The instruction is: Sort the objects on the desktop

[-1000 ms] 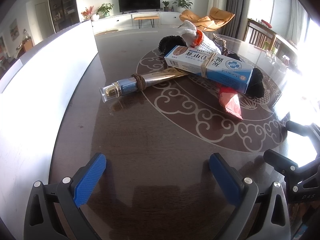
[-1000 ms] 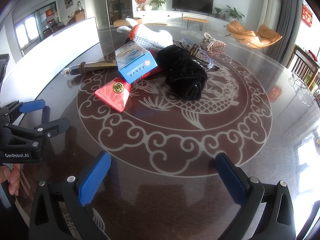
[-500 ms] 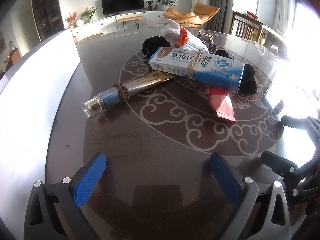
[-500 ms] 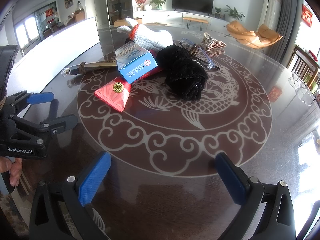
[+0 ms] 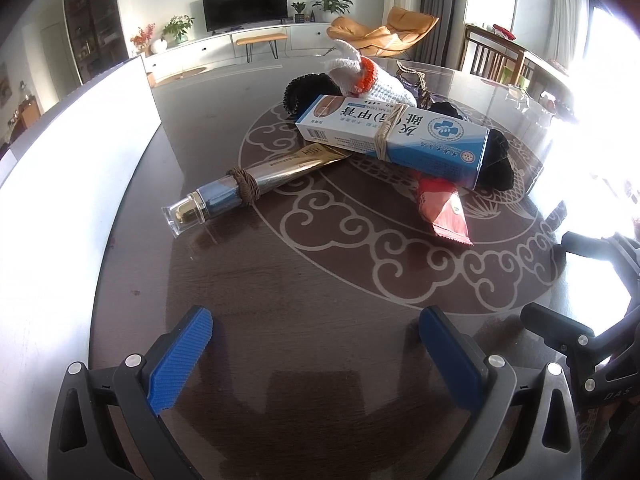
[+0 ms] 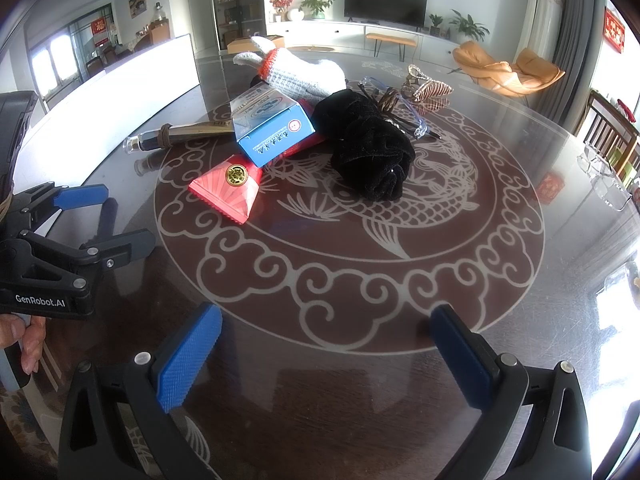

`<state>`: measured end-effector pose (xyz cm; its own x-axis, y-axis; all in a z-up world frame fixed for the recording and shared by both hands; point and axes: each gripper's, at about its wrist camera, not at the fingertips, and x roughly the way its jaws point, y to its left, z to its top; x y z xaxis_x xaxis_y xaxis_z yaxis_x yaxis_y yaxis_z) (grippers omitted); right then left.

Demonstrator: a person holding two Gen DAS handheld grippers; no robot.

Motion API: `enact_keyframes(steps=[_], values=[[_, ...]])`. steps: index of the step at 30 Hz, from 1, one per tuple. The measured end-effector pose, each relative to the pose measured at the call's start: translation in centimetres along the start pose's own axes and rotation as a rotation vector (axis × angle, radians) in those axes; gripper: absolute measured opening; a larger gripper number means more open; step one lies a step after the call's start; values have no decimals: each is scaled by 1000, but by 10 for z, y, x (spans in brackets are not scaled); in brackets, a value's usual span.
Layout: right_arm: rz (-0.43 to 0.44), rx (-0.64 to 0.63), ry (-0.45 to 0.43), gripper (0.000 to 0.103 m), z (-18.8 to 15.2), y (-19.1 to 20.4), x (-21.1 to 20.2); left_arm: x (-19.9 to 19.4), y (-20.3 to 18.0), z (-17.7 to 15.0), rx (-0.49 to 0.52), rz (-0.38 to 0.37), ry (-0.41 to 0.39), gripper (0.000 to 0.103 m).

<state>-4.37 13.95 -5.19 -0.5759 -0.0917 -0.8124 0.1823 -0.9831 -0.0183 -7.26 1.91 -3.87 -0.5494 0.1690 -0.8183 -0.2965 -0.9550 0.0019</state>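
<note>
A heap of objects lies on the dark round table (image 5: 320, 360). A blue and white box (image 5: 394, 136) with a band round it rests on a red packet (image 5: 444, 208) and on a gold tube (image 5: 256, 180) with a clear cap. Behind them are a white knitted glove (image 5: 372, 78) and a black cloth (image 6: 368, 144). Clear glasses (image 6: 400, 112) and a patterned hair clip (image 6: 426, 90) lie at the far side. My left gripper (image 5: 316, 344) is open, short of the tube. My right gripper (image 6: 326, 344) is open, short of the red packet (image 6: 230, 190).
A long white panel (image 5: 68, 184) stands along the table's left side. More clear glasses (image 6: 604, 176) and a small red item (image 6: 552, 188) lie near the right edge. Chairs and a living room with a television are beyond the table.
The left gripper has moved forward and turned, so the tube and box look nearer and shifted right. The right gripper has not moved. Both stay open.
</note>
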Motion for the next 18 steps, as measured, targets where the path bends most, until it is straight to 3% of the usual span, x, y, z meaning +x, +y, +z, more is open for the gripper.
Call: enact_keyframes(steps=[6, 18], values=[[-72, 99, 3, 103, 3, 3, 3, -2, -2, -2, 5, -3, -1, 103], [-64, 100, 2, 103, 4, 0, 4, 0, -2, -1, 6, -3, 0, 103]])
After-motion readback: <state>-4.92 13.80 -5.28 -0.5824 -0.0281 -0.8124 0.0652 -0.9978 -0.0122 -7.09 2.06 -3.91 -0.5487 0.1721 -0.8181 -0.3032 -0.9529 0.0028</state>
